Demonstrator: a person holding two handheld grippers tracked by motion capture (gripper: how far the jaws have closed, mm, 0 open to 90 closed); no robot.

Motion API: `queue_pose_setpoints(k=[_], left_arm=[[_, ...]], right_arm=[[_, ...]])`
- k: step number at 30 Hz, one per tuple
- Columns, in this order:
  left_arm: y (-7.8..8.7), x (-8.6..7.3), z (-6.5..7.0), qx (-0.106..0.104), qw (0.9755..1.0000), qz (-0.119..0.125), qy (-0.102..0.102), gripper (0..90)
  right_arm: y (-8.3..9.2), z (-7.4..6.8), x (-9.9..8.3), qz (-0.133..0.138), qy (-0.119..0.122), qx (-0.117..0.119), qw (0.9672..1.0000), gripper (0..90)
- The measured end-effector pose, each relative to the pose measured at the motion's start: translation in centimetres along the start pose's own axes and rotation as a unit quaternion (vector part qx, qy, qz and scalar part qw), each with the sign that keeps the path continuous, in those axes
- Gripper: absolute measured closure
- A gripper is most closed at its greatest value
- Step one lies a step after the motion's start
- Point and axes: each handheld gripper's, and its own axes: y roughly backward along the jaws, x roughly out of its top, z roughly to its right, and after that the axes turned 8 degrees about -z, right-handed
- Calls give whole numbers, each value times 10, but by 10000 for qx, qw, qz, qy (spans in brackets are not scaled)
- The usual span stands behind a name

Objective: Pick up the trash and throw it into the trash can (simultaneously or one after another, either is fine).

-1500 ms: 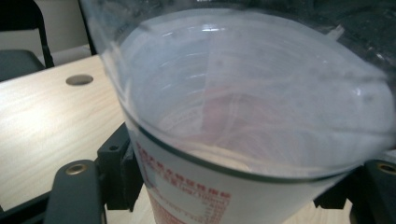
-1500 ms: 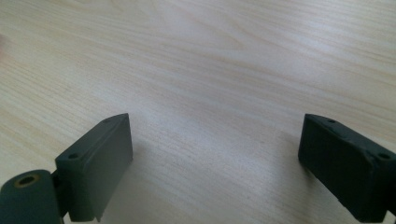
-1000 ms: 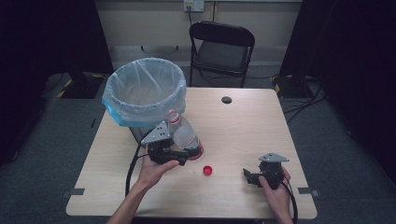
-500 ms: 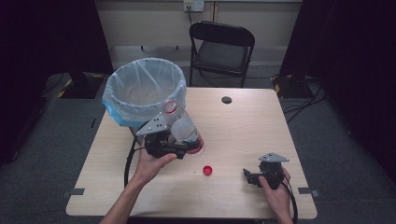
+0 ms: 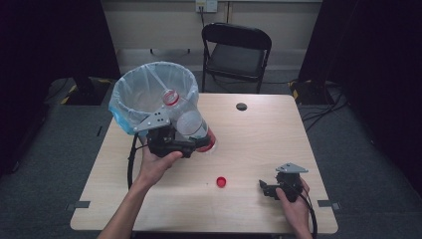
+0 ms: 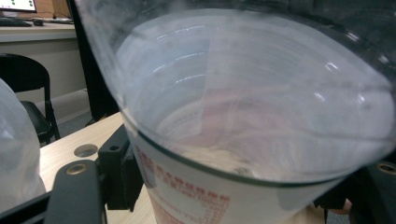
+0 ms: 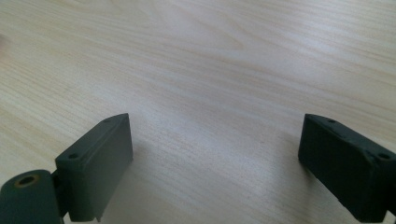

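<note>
Left gripper (image 5: 191, 145) clamped the uncapped clear plastic bottle (image 5: 186, 117), tilted toward the lined bin (image 5: 130, 94); dropping remained.

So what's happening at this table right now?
A person is working at a wooden table with a gripper in each hand. The left gripper is clamped on a clear plastic bottle with no cap on, holding it tilted off the table with its open neck toward the rim of a bin lined with a pale blue bag. A red cap lies loose on the table. The right gripper rests low near the table's near edge, jaws open, holding nothing.
</note>
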Motion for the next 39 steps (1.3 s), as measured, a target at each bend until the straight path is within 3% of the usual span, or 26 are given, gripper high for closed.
queue_pose_setpoints(k=[8, 21, 39], left_arm=[[7, 21, -1, -69, 9998, 188, -82, 269], [13, 41, -9, -29, 9993, 346, -112, 270], [30, 67, -33, 146, 9976, 667, -71, 271]], right_arm=[[0, 0, 0, 1, 1, -1, 10000, 91], [0, 0, 0, 0, 0, 0, 10000, 91], [0, 0, 0, 0, 0, 0, 10000, 91]])
